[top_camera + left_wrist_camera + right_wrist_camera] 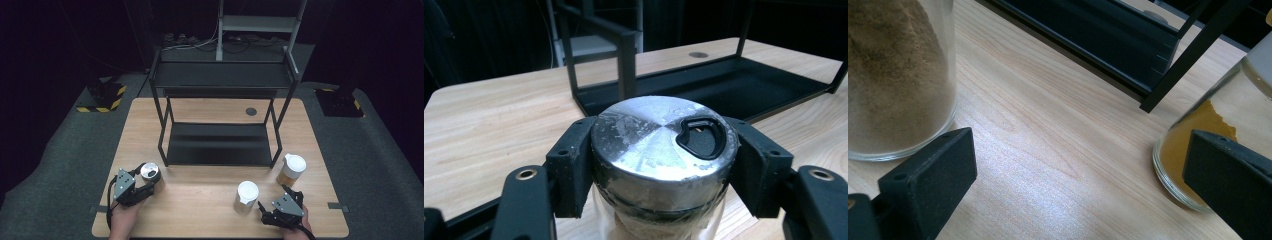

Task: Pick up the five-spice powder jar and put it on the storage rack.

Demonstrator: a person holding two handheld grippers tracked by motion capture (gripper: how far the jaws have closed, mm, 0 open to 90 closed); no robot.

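Gripping the jar (pixel 663 150), left gripper (pixel 146 183) — right gripper (pixel 281 202) open, near table edge (pixel 220 233).

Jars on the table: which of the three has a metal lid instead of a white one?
The silver-lidded jar at front left, clamped in the left gripper. The centre jar and the yellow-powder jar both carry white lids.

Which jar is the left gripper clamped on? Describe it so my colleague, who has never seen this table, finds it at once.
Start at the black metal two-tier shelf rack standing mid-table on the light wooden table. Just off the rack's front left leg stands a glass jar with a brushed silver metal lid, gripped between the left gripper fingers. The two other jars, to the right, have white lids; only this lid is silver, with a black D-shaped tab.
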